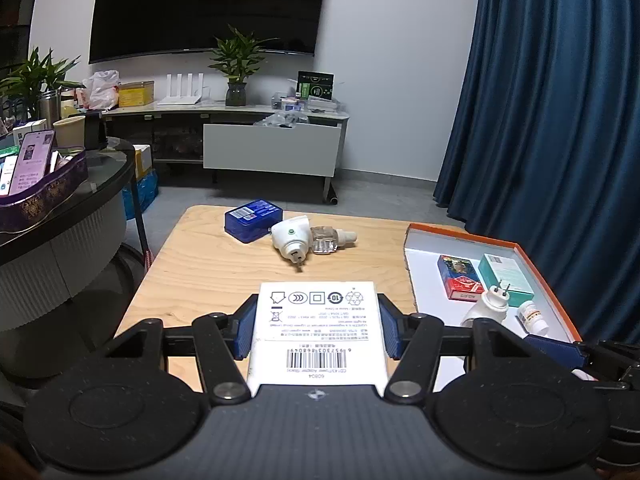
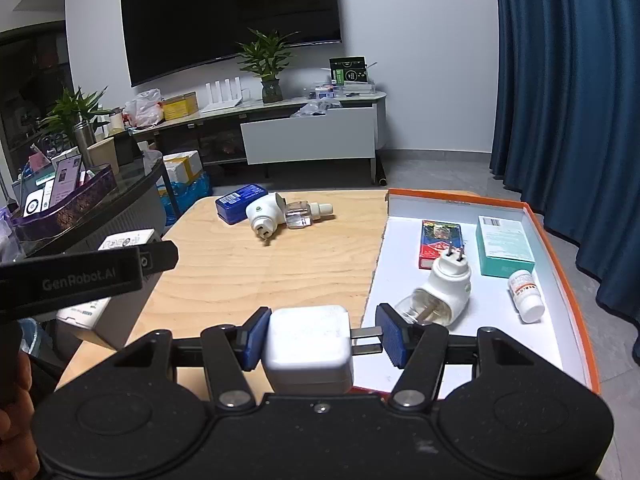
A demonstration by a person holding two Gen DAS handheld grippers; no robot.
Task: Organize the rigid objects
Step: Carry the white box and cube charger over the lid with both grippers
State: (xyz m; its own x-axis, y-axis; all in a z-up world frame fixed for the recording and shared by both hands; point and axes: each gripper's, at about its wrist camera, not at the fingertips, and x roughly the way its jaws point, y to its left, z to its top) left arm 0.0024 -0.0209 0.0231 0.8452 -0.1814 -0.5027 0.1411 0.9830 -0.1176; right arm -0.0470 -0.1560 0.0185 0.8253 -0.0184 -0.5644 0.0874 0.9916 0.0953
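Note:
My left gripper point(image 1: 316, 330) is shut on a white adapter box point(image 1: 316, 320) with a barcode, held above the near part of the wooden table point(image 1: 208, 272). My right gripper point(image 2: 322, 338) is shut on a white power adapter point(image 2: 306, 346), its prongs against the right pad, at the near left edge of the orange-rimmed tray point(image 2: 560, 256). In the tray lie a red card box point(image 2: 440, 240), a teal box point(image 2: 504, 246), a white plug-in vaporizer point(image 2: 444, 292) and a small pill bottle point(image 2: 526, 294). On the table's far side lie a blue box point(image 1: 253, 220), another vaporizer point(image 1: 290, 240) and a clear refill bottle point(image 1: 330, 238).
A dark round side table point(image 1: 80, 200) with a purple tin of items stands to the left. A TV cabinet point(image 1: 272, 148) with an open drawer is behind, and a blue curtain point(image 1: 560, 120) hangs at the right. The left gripper's body point(image 2: 80, 276) shows in the right wrist view.

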